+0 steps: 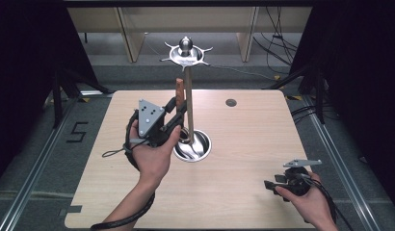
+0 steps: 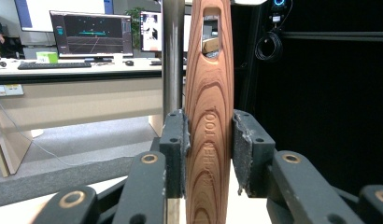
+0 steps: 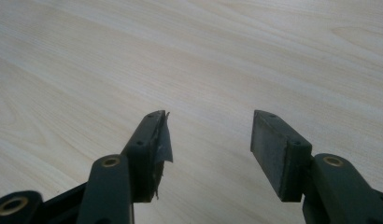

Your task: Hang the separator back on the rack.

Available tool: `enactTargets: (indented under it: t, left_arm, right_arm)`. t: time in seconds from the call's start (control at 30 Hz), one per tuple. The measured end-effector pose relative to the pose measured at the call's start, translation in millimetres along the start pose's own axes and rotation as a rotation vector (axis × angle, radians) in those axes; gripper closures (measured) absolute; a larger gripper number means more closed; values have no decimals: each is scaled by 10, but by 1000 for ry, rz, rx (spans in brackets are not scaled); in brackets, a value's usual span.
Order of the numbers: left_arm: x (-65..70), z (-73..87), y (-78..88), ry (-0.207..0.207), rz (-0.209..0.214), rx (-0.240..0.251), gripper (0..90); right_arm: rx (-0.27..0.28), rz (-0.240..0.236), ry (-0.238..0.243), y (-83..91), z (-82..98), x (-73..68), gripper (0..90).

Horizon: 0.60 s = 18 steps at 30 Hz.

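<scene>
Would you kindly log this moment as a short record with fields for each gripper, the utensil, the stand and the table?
left gripper: shut on the wooden utensil handle
wooden utensil handle: upright, slotted hole near top, beside the pole
metal stand: steel pole, round base, hooked top disc
right gripper: open, holding nothing, over bare tabletop
light wooden table: stand left of centre
</scene>
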<state>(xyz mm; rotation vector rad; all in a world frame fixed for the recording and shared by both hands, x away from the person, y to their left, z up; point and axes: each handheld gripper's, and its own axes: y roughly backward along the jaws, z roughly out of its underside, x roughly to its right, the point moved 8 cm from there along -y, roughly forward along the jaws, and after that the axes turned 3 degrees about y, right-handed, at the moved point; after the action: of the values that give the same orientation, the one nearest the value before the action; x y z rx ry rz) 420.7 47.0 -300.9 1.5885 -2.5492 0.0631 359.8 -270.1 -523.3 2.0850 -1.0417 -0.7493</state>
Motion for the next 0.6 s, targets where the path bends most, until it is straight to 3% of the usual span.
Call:
enactTargets:
  t: [0.23, 0.27, 0.3, 0.6]
  left_arm:
    - [16, -49, 5, -4, 0, 10, 670]
    - [18, -60, 4, -6, 1, 14, 670]
    - [20, -66, 4, -7, 0, 16, 670]
    - [34, -101, -9, -8, -5, 26, 670]
  right_arm:
    - [-1, 0, 2, -4, 2, 3, 464]
    - [-16, -2, -47, 5, 16, -40, 464]
    - [-21, -4, -51, 7, 19, -45, 464]
    - [-22, -5, -52, 7, 20, -47, 465]
